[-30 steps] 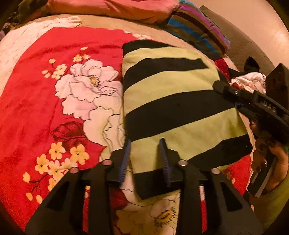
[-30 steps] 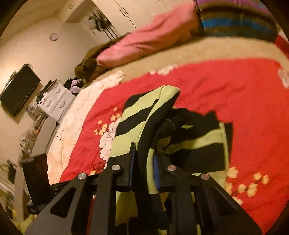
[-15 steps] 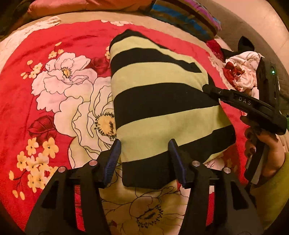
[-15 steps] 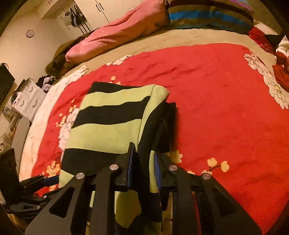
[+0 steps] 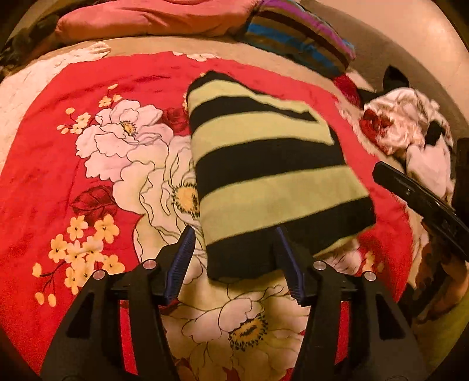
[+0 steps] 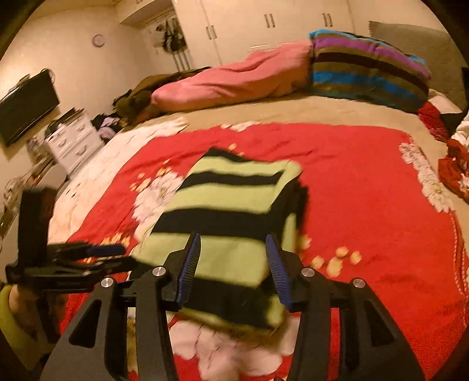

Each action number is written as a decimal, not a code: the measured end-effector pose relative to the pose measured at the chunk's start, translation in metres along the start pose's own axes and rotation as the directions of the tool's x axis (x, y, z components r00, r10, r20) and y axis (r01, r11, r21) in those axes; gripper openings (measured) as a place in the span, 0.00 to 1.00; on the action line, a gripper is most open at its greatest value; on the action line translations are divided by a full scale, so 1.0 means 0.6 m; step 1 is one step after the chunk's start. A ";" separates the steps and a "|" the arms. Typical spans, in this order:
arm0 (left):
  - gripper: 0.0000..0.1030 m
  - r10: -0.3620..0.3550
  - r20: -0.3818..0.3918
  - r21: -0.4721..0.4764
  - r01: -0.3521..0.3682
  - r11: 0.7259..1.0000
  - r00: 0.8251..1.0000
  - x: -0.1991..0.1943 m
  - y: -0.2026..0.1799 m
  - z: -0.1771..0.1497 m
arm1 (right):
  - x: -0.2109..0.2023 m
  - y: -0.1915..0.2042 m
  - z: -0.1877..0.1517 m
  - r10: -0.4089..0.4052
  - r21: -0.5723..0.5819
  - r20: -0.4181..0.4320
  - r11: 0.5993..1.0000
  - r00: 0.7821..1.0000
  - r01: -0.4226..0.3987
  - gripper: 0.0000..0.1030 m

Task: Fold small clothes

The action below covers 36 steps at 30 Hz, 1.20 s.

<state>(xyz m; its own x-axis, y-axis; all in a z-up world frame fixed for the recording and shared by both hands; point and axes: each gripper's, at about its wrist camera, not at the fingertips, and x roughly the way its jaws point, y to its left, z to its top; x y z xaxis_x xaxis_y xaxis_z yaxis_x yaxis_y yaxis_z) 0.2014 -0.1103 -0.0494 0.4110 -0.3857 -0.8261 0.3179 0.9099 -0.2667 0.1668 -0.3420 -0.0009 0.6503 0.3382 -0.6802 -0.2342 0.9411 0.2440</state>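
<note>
A folded garment with green and black stripes (image 5: 263, 175) lies flat on the red floral blanket (image 5: 44, 175). My left gripper (image 5: 234, 237) is open, its blue pads either side of the garment's near black edge without pressing on it. At the right edge of that view the right gripper (image 5: 410, 193) shows side-on, held by a hand (image 5: 439, 281). In the right wrist view the garment (image 6: 234, 205) lies ahead of and under my right gripper (image 6: 233, 239). Its jaws are opening, and the pads stand clear of the cloth. The left gripper (image 6: 96, 252) is at the left there.
A pink duvet (image 6: 234, 82) and a striped pillow (image 6: 366, 73) lie at the bed's head. A heap of white and red clothes (image 5: 410, 132) sits at the bed's right side. A white dresser (image 6: 73, 137), a wall screen (image 6: 26, 108) and wardrobe doors (image 6: 263, 23) stand beyond.
The right gripper let go of the garment's folded edge, opened and drew back. The left gripper widened and backed off. The garment now lies flat and folded.
</note>
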 end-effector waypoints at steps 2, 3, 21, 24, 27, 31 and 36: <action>0.46 0.016 -0.019 0.014 -0.015 1.000 1.000 0.010 -0.003 -0.004 | 0.016 0.004 -0.010 -0.012 -0.007 -0.026 1.000 1.000 0.012 0.44; 0.46 0.014 -0.030 0.009 -0.013 1.000 0.999 0.016 -0.002 -0.009 | 0.023 0.003 -0.013 -0.014 -0.009 -0.042 1.000 0.999 0.013 0.44; 0.47 0.035 -0.050 0.003 -0.035 0.999 0.998 0.026 -0.002 -0.013 | 0.072 -0.032 -0.047 -0.055 0.103 -0.158 0.992 0.986 0.071 0.46; 0.47 0.046 -0.041 0.008 -0.046 0.999 0.998 0.019 -0.006 -0.010 | 0.060 -0.034 -0.043 -0.051 0.118 -0.145 0.991 0.988 0.068 0.50; 0.47 0.057 -0.033 0.010 -0.057 0.998 0.998 0.011 -0.007 -0.009 | 0.047 -0.035 -0.036 -0.051 0.129 -0.125 0.989 0.991 0.067 0.57; 0.47 0.062 -0.023 0.007 -0.062 0.998 0.998 0.001 -0.007 -0.006 | 0.029 -0.036 -0.027 -0.049 0.138 -0.098 0.988 0.994 0.063 0.62; 0.53 0.071 -0.003 0.006 -0.071 0.997 0.997 -0.014 -0.007 -0.002 | 0.007 -0.036 -0.018 -0.062 0.140 -0.066 0.988 0.996 0.071 0.69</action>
<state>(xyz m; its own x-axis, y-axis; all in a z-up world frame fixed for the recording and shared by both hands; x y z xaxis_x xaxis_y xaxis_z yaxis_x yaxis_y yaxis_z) 0.1956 -0.1106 -0.0422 0.4296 -0.3193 -0.8447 0.2928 0.9341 -0.2042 0.1672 -0.3609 -0.0165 0.6144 0.2781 -0.7383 -0.0840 0.9535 0.2893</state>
